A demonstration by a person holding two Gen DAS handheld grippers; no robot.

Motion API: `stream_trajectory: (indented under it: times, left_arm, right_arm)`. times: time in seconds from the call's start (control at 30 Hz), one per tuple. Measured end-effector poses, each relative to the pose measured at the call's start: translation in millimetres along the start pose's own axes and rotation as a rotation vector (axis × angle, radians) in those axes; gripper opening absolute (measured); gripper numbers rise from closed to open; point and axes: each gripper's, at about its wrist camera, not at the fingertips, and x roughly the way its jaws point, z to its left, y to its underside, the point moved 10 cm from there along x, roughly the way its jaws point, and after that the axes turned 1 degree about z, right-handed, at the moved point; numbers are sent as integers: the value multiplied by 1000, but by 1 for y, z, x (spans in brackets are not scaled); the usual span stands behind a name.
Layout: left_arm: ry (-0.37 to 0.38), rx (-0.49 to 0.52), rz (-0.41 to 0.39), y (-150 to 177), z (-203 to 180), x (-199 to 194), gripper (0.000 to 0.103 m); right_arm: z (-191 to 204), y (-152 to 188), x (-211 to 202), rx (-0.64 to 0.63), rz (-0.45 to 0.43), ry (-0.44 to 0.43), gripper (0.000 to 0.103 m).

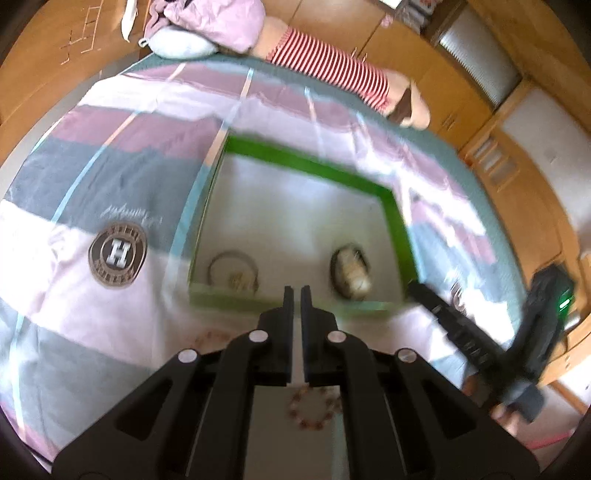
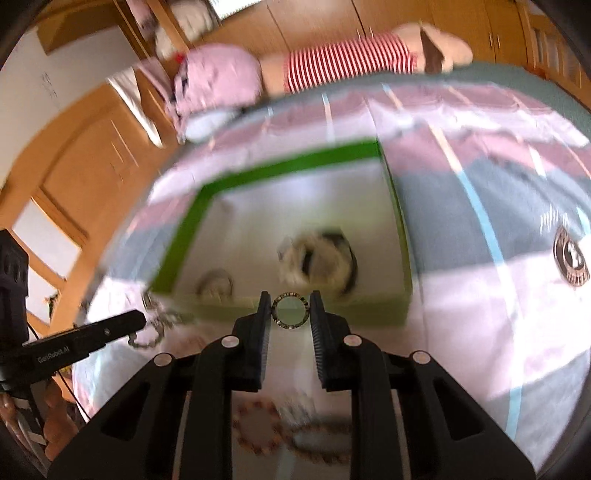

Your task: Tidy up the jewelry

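Observation:
A green-rimmed open box [image 1: 397, 218] lies on the bed; it also shows in the right wrist view [image 2: 177, 247]. Inside lie a thin bangle [image 1: 232, 273] and a pale coiled bracelet [image 1: 351, 273]. My left gripper [image 1: 297, 295] is shut and empty, just short of the box's near wall. My right gripper [image 2: 290, 308] is shut on a small dark ring bracelet [image 2: 290, 310], held above the box's near wall. A brown bead bracelet [image 1: 314, 410] lies on the cover below my left gripper. Bead bracelets [image 2: 258, 428] and a silver chain [image 2: 155, 325] lie outside the box.
The striped pink, grey and white bed cover [image 1: 92, 177] spreads all around. A plush toy in a red-striped shirt [image 1: 325, 62] and a pink pillow [image 1: 214, 26] lie at the far edge. Wooden wardrobes [image 1: 480, 74] stand behind the bed.

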Motion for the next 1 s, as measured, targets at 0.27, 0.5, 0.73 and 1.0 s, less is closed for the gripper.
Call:
stream_trajectory:
  times: [0.27,0.5,0.73,1.0]
  left_arm:
    - [-49,35,83,10,7,22,3]
    - [-215,40,270,66,54,45,4]
    - [-320,-65,342,78,102,73,25]
    - [-317,-64,351,83,100,75,7]
  right_arm:
    - [-15,-5,32,69,58,14,21]
    - [-2,1,9,48,51,-34,21]
    - [6,64,25,-27,281,12,21]
    - [3,87,44,-15,375,19,21]
